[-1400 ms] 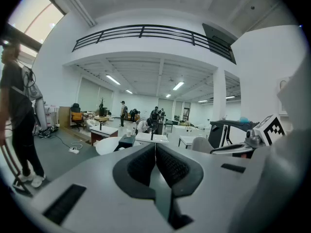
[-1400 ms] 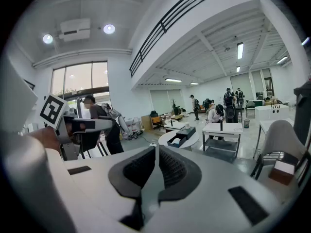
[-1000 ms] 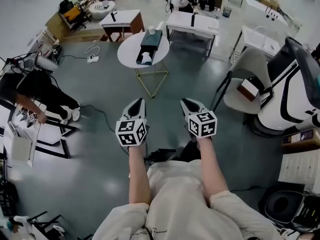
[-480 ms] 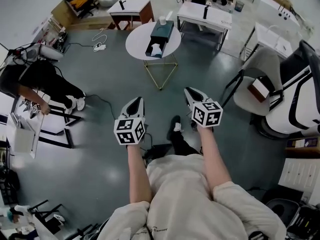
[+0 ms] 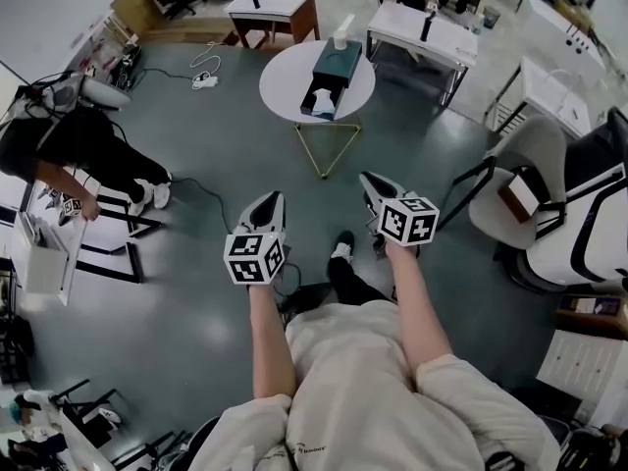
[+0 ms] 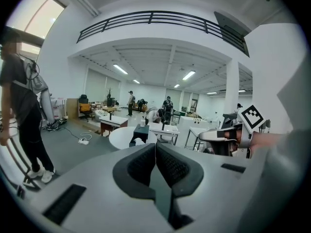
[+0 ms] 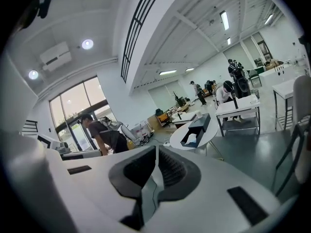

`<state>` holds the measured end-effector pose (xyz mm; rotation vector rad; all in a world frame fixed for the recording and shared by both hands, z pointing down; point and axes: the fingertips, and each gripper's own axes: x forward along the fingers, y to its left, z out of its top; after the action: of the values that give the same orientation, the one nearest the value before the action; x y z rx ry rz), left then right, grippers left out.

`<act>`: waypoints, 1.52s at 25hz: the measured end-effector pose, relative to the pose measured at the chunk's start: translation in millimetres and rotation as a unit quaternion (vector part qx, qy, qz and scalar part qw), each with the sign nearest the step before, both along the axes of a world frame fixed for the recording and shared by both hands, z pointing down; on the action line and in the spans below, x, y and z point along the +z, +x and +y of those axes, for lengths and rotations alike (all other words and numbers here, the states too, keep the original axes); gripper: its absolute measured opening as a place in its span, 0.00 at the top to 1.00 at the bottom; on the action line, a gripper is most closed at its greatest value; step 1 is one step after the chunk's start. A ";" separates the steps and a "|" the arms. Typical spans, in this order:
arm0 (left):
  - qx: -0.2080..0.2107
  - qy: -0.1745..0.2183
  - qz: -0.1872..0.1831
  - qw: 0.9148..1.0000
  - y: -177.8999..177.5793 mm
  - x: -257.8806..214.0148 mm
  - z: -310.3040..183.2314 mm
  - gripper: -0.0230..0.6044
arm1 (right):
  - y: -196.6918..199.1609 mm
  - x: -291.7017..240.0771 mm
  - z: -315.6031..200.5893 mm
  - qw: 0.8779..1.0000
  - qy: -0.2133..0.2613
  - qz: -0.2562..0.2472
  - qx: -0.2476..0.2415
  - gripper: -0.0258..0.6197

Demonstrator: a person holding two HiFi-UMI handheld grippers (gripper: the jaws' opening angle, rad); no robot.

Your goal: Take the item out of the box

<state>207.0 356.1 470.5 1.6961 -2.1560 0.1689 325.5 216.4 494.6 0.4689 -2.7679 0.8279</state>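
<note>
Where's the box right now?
In the head view the dark box lies on the round white table at top centre, beyond the left gripper and right gripper.

Beige short-sleeved shirt [image 5: 355,381]; black trousers [image 5: 345,281]

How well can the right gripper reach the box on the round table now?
Probably not yet: the right gripper, jaws together, hangs over the floor well short of the round table bearing the box.
</note>
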 end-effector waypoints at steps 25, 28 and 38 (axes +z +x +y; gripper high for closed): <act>0.064 -0.055 0.000 0.996 -121.8 20.6 -195.3 0.93 | -167.6 21.4 -165.5 0.996 -0.062 0.006 -0.062 0.88; 0.075 -0.052 -0.008 0.996 -135.2 13.9 -219.2 0.93 | -183.7 16.4 -186.0 0.995 -0.062 0.009 -0.076 0.88; 0.085 -0.029 -0.039 0.995 -181.6 -13.6 -278.3 0.93 | -228.0 -4.6 -242.5 0.996 -0.030 0.010 -0.087 0.88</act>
<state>25.4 77.8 457.0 1.8684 -2.0377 0.3479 97.5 -26.1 490.0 0.2211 -2.7094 0.8571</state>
